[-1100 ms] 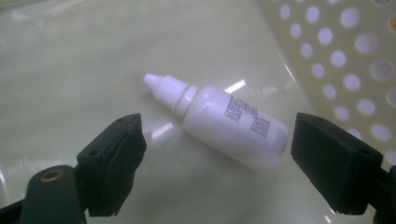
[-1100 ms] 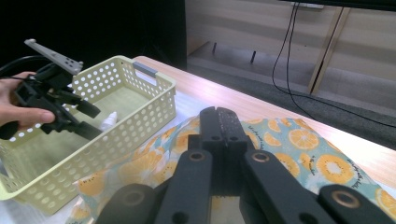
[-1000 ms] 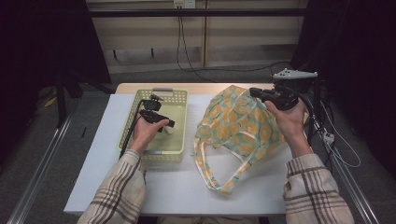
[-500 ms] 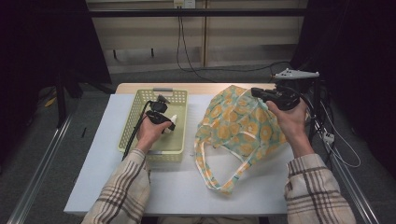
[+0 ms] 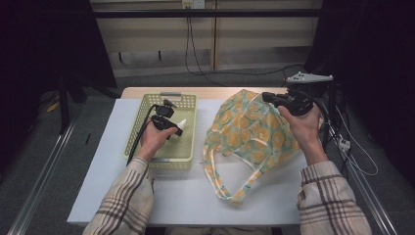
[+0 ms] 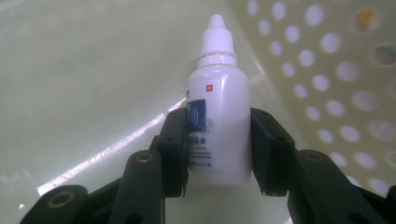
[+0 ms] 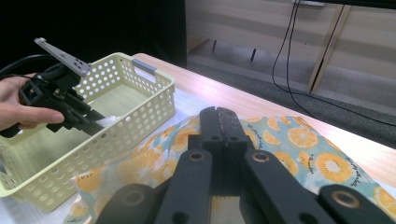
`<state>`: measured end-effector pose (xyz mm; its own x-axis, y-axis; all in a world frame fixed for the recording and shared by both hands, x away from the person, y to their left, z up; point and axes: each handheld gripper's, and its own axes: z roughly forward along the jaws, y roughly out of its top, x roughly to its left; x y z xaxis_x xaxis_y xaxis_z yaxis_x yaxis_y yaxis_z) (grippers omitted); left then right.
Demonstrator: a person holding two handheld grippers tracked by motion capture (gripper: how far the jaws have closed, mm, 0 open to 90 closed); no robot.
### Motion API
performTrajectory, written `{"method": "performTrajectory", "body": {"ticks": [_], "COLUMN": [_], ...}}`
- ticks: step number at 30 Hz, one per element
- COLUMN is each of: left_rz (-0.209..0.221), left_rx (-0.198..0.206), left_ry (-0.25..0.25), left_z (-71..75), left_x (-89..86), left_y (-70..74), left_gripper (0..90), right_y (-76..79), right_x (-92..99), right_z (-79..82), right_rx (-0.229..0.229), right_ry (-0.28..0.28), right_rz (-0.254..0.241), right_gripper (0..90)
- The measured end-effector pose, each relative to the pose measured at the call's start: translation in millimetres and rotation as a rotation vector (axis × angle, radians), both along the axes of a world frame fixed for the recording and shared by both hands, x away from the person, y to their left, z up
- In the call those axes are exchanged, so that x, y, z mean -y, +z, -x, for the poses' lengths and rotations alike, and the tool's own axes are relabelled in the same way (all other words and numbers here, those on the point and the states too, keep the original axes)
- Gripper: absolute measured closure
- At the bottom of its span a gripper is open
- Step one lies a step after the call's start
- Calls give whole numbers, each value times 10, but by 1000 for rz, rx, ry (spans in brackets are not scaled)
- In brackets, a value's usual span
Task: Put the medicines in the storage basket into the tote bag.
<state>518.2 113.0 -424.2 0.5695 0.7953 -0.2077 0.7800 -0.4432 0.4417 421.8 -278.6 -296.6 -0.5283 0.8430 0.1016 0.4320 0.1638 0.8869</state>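
Observation:
A small white dropper bottle [image 6: 217, 116] with a blue label sits between the two pads of my left gripper [image 6: 217, 135], whose jaws have just been closing and now press on its sides. From above, this gripper [image 5: 177, 126] and the bottle [image 5: 181, 123] are low inside the pale yellow perforated basket [image 5: 161, 161]. My right gripper [image 5: 266, 96] is shut on the top edge of the orange-slice patterned cloth bag [image 5: 249, 132] and holds it raised. In the right gripper view its jaws [image 7: 219, 116] meet over the bag's fabric [image 7: 299, 149].
The basket [image 7: 140, 116] stands left of the bag on a white table mat [image 5: 98, 166]. The bag's handles [image 5: 230, 191] lie toward the front edge. Cables [image 5: 342, 142] hang off the table's right side. The wooden table edge [image 5: 210, 90] runs behind.
The left gripper's jaws have closed onto the white bottle in the basket. The right gripper and the bag have stayed where they were.

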Motion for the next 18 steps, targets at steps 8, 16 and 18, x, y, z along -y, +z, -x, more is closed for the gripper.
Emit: {"method": "performTrajectory", "body": {"ticks": [8,16,18], "left_rz": [126,221,229], "left_rx": [125,251,274], "left_ry": [-71,-148,-182], "left_z": [199,501,606], "left_x": [13,20,52], "left_y": [313,628,663], "left_gripper": [605,605,605], "right_y": [5,14,14], "right_x": [6,-1,0], "right_z": [3,10,11], "right_rx": [-4,-1,0], "right_ry": [-7,-6,-7], "right_rz": [-3,-1,1], "right_gripper": [900,900,900]}}
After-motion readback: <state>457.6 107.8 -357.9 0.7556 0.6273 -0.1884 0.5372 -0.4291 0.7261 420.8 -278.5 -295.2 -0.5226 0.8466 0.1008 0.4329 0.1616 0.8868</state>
